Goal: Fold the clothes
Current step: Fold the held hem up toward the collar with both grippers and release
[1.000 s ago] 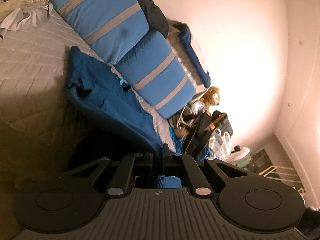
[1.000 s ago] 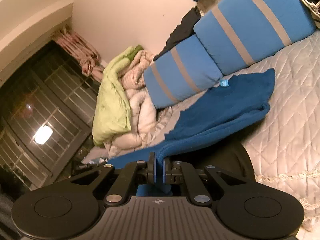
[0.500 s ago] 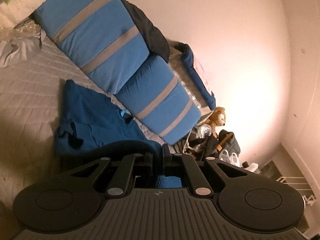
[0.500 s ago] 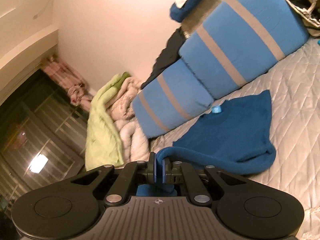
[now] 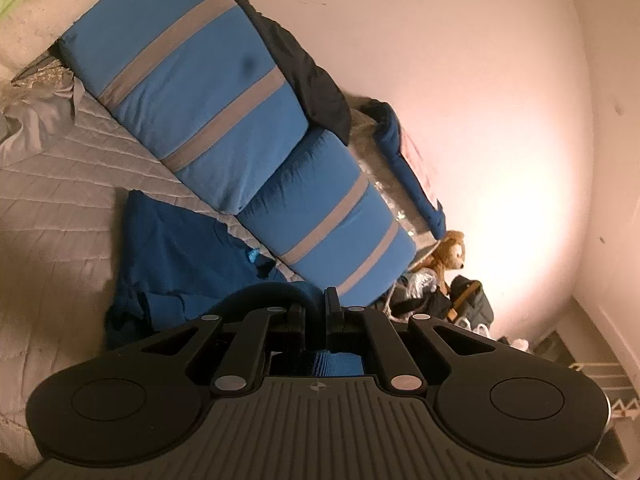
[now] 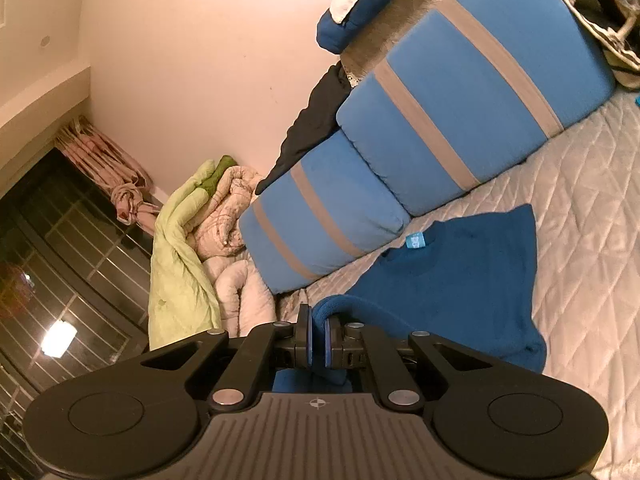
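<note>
The blue sweater (image 6: 452,280) is spread forward of both tools on the quilted bed (image 6: 592,216), collar toward the striped pillows (image 6: 440,128), while its near edge is clenched by the left tool (image 5: 316,306) and right tool (image 6: 316,328) alike.

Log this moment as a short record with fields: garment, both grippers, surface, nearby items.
garment: blue sweater, partly flat on the bed, near edge lifted
left gripper: shut on the sweater's edge
right gripper: shut on a rolled edge of the sweater
surface: quilted bedspread
label: light blue tag at the sweater's collar
nearby: two blue striped pillows beyond the sweater; green blanket beside them; teddy bear past the pillows
</note>
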Action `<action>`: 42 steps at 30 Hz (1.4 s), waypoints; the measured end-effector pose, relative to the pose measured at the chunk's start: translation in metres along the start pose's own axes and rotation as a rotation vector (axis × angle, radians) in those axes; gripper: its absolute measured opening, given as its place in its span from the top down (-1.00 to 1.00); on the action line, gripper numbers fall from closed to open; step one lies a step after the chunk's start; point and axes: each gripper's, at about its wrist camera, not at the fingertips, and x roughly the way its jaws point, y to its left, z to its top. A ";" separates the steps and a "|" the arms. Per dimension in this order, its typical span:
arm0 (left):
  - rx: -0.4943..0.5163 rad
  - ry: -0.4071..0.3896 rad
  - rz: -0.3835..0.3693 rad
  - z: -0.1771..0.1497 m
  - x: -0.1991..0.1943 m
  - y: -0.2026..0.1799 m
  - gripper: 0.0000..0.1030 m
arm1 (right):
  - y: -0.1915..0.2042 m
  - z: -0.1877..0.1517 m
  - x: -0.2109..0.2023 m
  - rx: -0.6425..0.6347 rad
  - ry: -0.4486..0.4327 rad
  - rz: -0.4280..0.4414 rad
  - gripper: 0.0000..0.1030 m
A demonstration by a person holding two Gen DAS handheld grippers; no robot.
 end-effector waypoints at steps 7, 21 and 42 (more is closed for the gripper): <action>-0.023 -0.006 0.014 0.015 0.015 0.010 0.85 | -0.006 0.016 0.024 -0.011 -0.003 0.004 0.85; -0.065 -0.005 0.035 0.036 0.057 0.035 0.85 | -0.037 0.039 0.055 0.044 -0.039 -0.021 0.85; -0.155 0.033 0.132 0.056 0.136 0.099 0.85 | -0.128 0.067 0.134 0.154 -0.017 -0.107 0.85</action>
